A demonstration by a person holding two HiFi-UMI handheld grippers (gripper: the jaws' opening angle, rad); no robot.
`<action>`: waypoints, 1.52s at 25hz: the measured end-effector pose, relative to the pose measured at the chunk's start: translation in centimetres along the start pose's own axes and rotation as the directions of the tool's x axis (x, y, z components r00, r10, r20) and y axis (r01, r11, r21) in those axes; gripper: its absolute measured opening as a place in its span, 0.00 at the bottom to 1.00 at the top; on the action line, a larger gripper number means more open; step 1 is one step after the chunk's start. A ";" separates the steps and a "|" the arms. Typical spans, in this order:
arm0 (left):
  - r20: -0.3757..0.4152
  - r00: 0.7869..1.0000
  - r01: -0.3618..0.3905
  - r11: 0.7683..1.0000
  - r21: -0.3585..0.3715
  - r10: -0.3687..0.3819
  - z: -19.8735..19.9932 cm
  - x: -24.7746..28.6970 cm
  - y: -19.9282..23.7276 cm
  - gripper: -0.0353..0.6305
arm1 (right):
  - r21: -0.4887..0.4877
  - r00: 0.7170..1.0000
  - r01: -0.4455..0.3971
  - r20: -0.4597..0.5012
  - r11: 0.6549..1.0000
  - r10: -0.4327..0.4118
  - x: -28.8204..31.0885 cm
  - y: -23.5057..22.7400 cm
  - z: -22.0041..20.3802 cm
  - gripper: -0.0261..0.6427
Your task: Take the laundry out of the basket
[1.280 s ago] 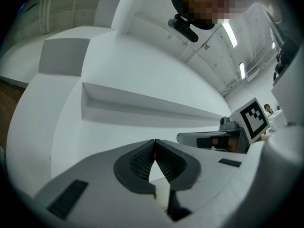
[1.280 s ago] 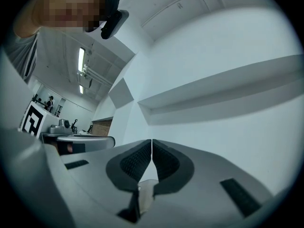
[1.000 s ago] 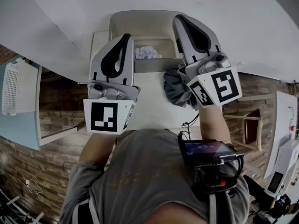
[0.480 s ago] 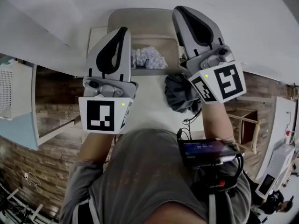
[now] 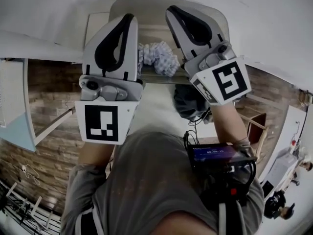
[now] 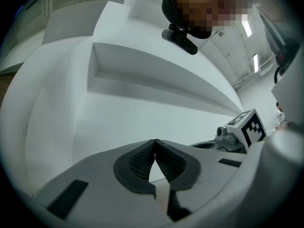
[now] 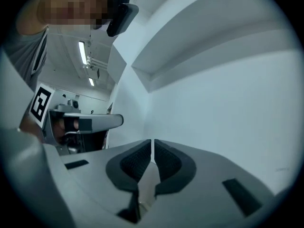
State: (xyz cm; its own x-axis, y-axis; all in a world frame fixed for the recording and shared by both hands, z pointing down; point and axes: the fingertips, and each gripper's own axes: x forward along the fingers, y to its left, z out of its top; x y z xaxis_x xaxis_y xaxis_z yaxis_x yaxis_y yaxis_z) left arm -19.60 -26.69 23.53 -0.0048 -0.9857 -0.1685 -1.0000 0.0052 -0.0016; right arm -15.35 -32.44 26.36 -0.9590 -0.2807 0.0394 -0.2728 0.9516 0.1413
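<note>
We see the basket [image 5: 146, 8] holding crumpled pale laundry [image 5: 157, 58]. Our left gripper [image 6: 155, 142] and right gripper [image 7: 152, 144] hide much of its rim, and both are clenched on nothing. A dark garment [image 5: 188, 104] lies on the table [image 5: 156, 114], partly covered.

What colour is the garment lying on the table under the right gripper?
The garment is dark grey; it shows best in the head view.
</note>
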 end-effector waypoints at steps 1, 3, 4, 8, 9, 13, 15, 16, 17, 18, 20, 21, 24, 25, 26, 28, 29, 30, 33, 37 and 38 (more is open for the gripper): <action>-0.004 1.000 -0.002 1.000 -0.003 0.001 -0.3 0.3 0.3 0.07 | 0.002 1.000 -0.019 -0.017 1.000 0.019 0.4 0.2 -0.8 0.06; -0.011 1.000 -0.004 1.000 -0.013 0.004 -1.0 0.9 0.9 0.07 | 0.010 0.997 -0.058 -0.055 0.998 0.058 1.2 0.5 -2.5 0.06; -0.012 1.000 -0.004 1.000 -0.018 0.003 -1.2 1.2 1.2 0.07 | 0.014 0.994 -0.076 -0.075 0.997 0.077 1.5 0.6 -3.4 0.06; -0.015 1.000 0.007 1.000 -0.022 -0.008 -1.9 2.4 1.8 0.07 | 0.036 0.976 -0.156 -0.145 0.987 0.160 2.8 1.6 -6.4 0.12; -0.011 1.000 0.015 1.000 -0.025 -0.015 -1.9 2.7 1.9 0.07 | 0.040 0.969 -0.177 -0.167 0.983 0.181 3.0 2.0 -7.2 0.12; 0.013 0.999 0.033 0.999 -0.043 -0.033 -1.7 3.8 2.3 0.07 | 0.047 0.932 -0.255 -0.253 0.966 0.259 3.4 3.1 -10.1 0.14; 0.013 0.999 0.035 0.998 -0.055 -0.034 -2.1 4.1 2.5 0.07 | 0.056 0.903 -0.299 -0.307 0.953 0.302 3.4 4.1 -11.7 0.16; 0.014 0.999 0.038 0.997 -0.064 -0.038 -2.3 4.2 2.5 0.07 | 0.064 0.886 -0.320 -0.334 0.945 0.323 3.4 4.8 -12.6 0.17; 0.015 0.999 0.044 0.997 -0.069 -0.043 -2.4 4.3 2.5 0.07 | 0.077 0.868 -0.339 -0.359 0.938 0.343 3.4 5.5 -13.4 0.18; 0.015 0.999 0.051 0.996 -0.073 -0.050 -2.6 4.5 2.3 0.07 | 0.090 0.850 -0.356 -0.383 0.930 0.362 3.3 6.2 -14.2 0.20; 0.014 0.998 0.064 0.994 -0.085 -0.063 -3.0 4.6 2.3 0.07 | 0.110 0.815 -0.382 -0.427 0.918 0.391 3.2 7.3 -15.8 0.24; 0.014 0.998 0.068 0.993 -0.092 -0.067 -3.3 4.6 2.4 0.07 | 0.117 0.799 -0.393 -0.447 0.912 0.401 3.3 7.8 -16.7 0.26; 0.017 0.997 0.074 0.992 -0.107 -0.072 -3.8 4.3 2.8 0.07 | 0.141 0.751 -0.412 -0.508 0.901 0.422 3.4 8.6 -19.3 0.32; 0.018 0.997 0.075 0.991 -0.111 -0.073 -3.8 4.3 2.8 0.07 | 0.144 0.733 -0.418 -0.530 0.897 0.427 3.2 8.6 -20.1 0.34; 0.021 0.997 0.076 0.991 -0.113 -0.074 -3.7 4.4 2.6 0.07 | 0.144 0.713 -0.428 -0.552 0.892 0.431 2.8 8.5 -20.8 0.36; 0.026 0.997 0.081 0.990 -0.114 -0.078 -3.3 4.8 2.1 0.07 | 0.155 0.668 -0.445 -0.598 0.882 0.442 1.9 8.1 -22.4 0.39; 0.026 0.996 0.084 0.990 -0.113 -0.081 -3.1 5.0 1.8 0.07 | 0.170 0.643 -0.450 -0.619 0.877 0.450 1.4 7.9 -23.3 0.42; 0.026 0.996 0.086 0.990 -0.113 -0.084 -3.0 5.1 1.6 0.07 | 0.186 0.618 -0.454 -0.639 0.872 0.458 0.9 7.7 -24.2 0.44; 0.026 0.996 0.089 0.989 -0.116 -0.086 -3.0 5.1 1.5 0.07 | 0.236 0.550 -0.454 -0.685 0.859 0.478 0.1 7.4 -26.9 0.48; 0.026 0.996 0.088 0.990 -0.113 -0.085 -3.0 4.8 1.4 0.06 | 0.378 0.482 -0.416 -0.679 0.827 0.553 -0.3 8.2 -29.1 0.60; 0.026 0.996 0.088 0.990 -0.114 -0.086 -3.0 4.7 1.4 0.07 | 0.407 0.464 -0.412 -0.676 0.815 0.572 -0.6 8.6 -29.3 0.60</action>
State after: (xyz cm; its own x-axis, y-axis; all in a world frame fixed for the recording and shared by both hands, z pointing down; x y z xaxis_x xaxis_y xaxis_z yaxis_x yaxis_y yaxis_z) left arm -21.01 -31.85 25.70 0.0809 -0.9778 -0.1932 -0.9903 -0.1008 0.0958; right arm -14.86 -27.78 56.57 -0.5491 0.3300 0.7679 0.1417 0.9422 -0.3036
